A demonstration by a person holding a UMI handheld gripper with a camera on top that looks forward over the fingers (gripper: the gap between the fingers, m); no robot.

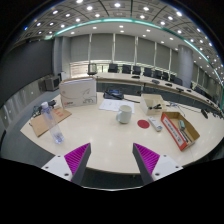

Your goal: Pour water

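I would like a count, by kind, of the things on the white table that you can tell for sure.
Clear plastic bottle: 1
Pitcher-like container: 1
Red round lid or coaster: 1
Red-edged open box: 1
White carton: 1
Total: 5. The gripper is open and holds nothing.

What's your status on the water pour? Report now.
Gripper open, empty, above near table edge. Clear bottle standing ahead left, untouched. White cup mid-table beyond fingers. Path clear.

Bottle [54, 124] left on table [100, 135] — cup [124, 113] centre, box [178, 130] right.
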